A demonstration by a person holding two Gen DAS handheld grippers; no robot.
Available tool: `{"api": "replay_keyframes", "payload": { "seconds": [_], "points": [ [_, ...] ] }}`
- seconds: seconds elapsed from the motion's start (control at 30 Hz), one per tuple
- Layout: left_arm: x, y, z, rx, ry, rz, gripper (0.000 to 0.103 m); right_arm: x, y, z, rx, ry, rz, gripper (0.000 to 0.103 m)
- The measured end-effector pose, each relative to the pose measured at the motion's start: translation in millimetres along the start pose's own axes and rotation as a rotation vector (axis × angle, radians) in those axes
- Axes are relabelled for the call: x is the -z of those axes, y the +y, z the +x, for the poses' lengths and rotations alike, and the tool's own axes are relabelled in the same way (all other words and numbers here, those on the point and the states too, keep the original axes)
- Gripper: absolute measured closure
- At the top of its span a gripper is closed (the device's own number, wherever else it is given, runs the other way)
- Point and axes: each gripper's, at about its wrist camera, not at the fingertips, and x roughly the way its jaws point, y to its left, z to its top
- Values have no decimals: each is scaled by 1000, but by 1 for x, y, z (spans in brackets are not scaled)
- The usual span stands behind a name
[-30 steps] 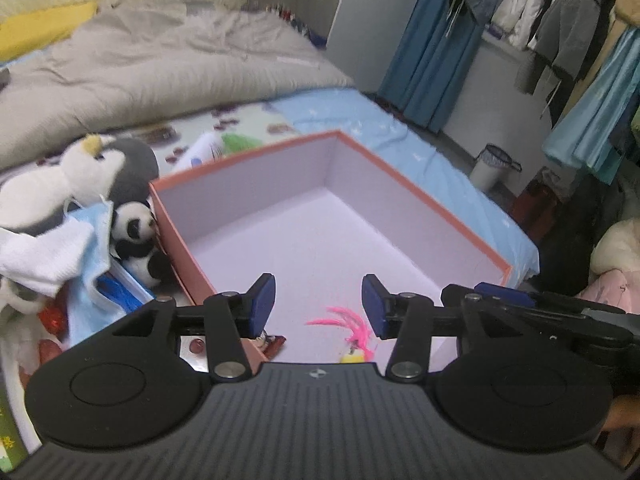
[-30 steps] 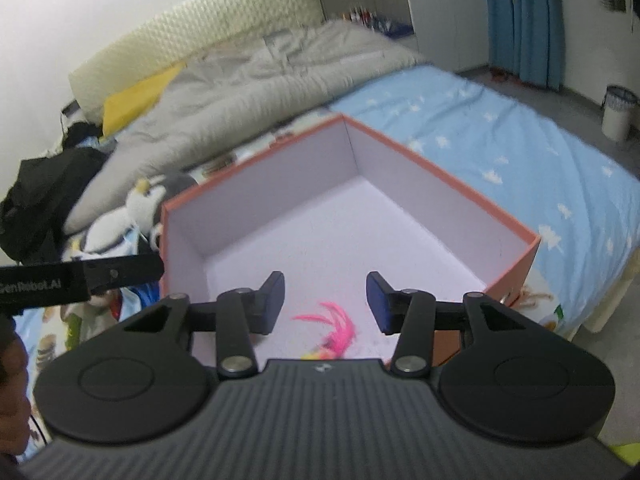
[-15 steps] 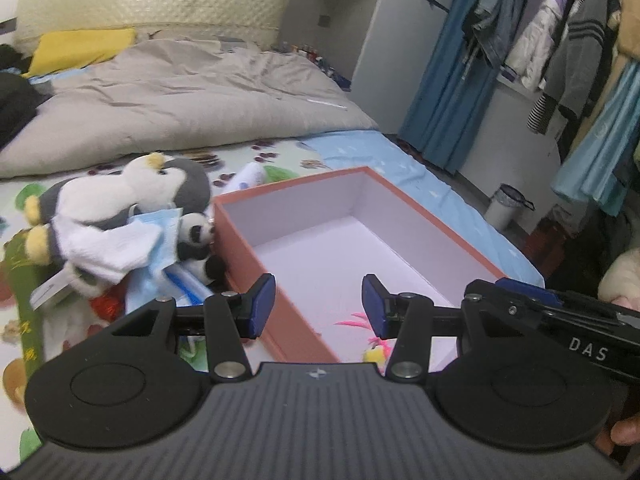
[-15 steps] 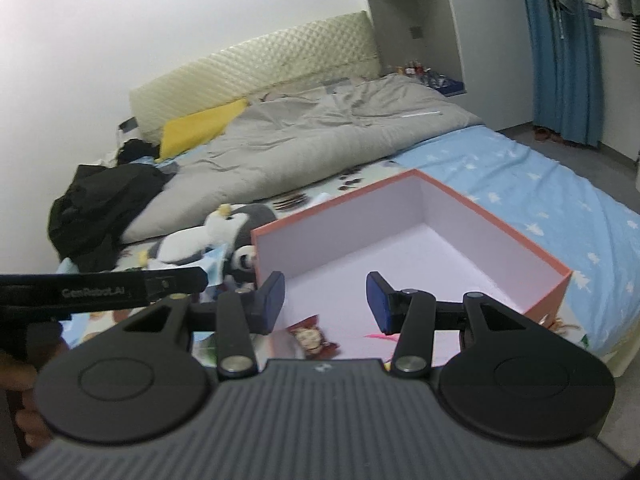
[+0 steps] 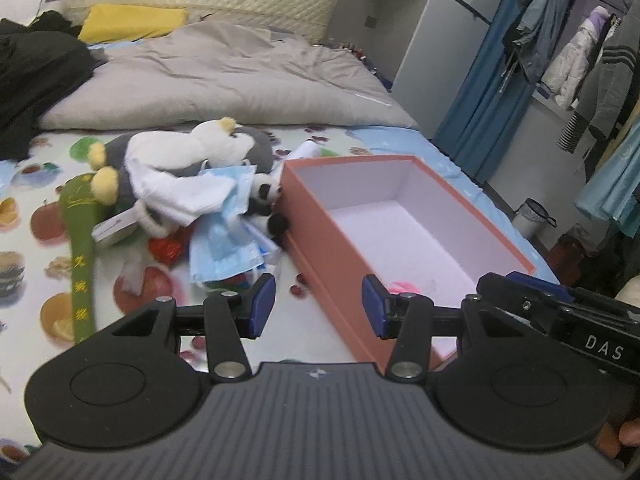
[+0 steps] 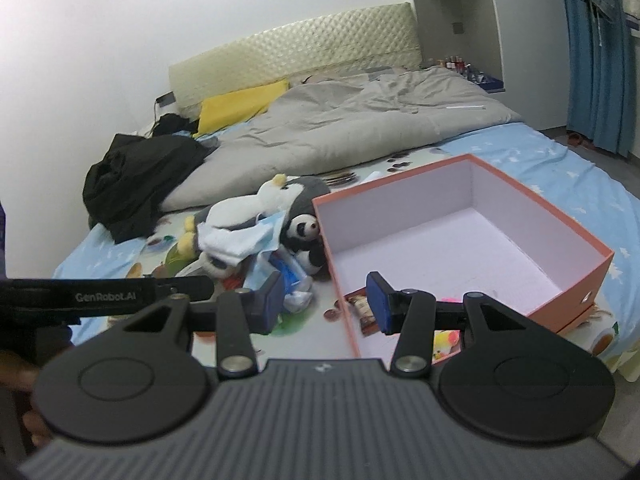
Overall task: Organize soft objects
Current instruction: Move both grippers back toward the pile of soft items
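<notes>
An orange box (image 5: 320, 240) with a white inside lies open on the bed, also in the right wrist view (image 6: 592, 276). A pink feathery toy (image 5: 402, 287) lies at its near end (image 6: 444, 338), next to a small brown packet (image 6: 359, 307). Left of the box is a heap: a grey-and-white penguin plush (image 5: 192, 148) (image 6: 272, 200), a small panda plush (image 5: 264, 194) (image 6: 304, 228), a white cloth (image 5: 188, 196) and blue face masks (image 5: 224, 240). My left gripper (image 5: 318, 306) hangs open over the box's near left wall. My right gripper (image 6: 325, 302) is open above the same corner, holding nothing.
A green printed strip (image 5: 80, 248) lies left of the heap on the fruit-print sheet. A grey duvet (image 5: 224, 76), black clothes (image 6: 136, 176) and a yellow pillow (image 6: 240, 108) fill the far bed. Hanging clothes (image 5: 592, 60) and a bin (image 5: 532, 216) stand right of the bed.
Both grippers drew back and to the left from above the box's inside to its near left corner. The heap of plush toys came fully into view. Neither pair of jaws changed.
</notes>
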Motion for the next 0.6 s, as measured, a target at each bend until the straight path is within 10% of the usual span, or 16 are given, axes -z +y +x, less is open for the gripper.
{"api": "replay_keyframes", "payload": {
  "seconds": [0.6],
  "points": [
    [42,48,-30,-84,17,-93,49,40,46,2,-66,98,-70,54]
  ]
}}
